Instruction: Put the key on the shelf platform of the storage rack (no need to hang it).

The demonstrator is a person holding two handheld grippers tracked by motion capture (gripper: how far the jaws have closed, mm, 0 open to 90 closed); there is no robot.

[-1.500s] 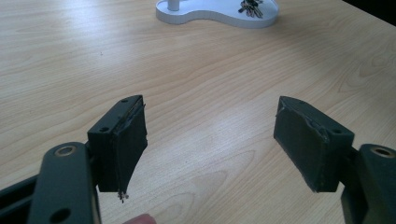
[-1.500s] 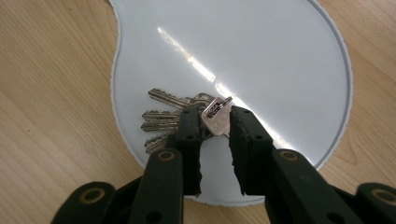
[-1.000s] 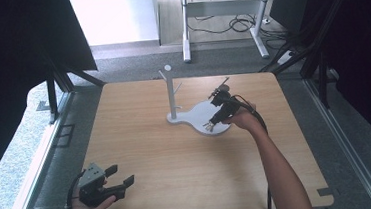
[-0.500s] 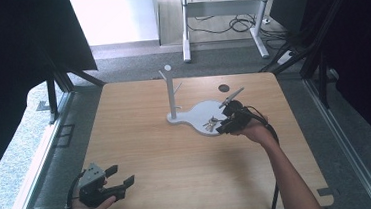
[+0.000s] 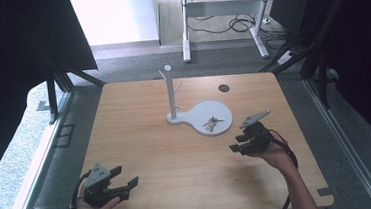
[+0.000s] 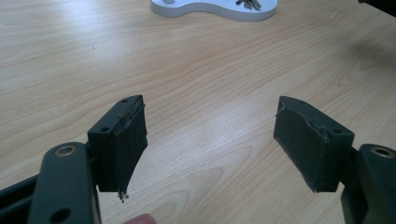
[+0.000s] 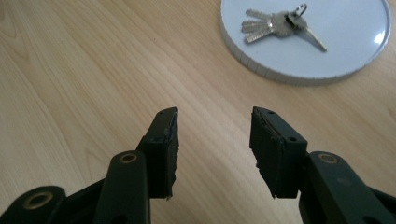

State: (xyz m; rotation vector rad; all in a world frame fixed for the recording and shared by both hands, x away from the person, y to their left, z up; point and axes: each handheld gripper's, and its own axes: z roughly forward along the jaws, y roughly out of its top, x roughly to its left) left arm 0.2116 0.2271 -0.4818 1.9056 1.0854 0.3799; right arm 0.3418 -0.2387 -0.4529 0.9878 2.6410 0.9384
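My right tongs (image 5: 238, 144), jaws just opening and empty, hang near the keys (image 5: 212, 123) lying on the stand's white tray (image 5: 219, 111). My left tongs (image 5: 125, 183) gape empty at the tabletop (image 5: 141, 138) near edge, bare wood between.

Wood surface (image 5: 142, 153), light grain, w/ a small dark round hole (image 5: 224, 88) near its far edge, approx 1 o'clock from centre. Beyond the far edge, at 12 o'clock: grey carpet floor (image 5: 130, 68), white desk legs (image 5: 185, 29) and a tangle of black cables (image 5: 237, 25) under them. Black frame struts (image 5: 52, 95) at 10 o'clock and more at 2 o'clock. Dark curtains both sides.
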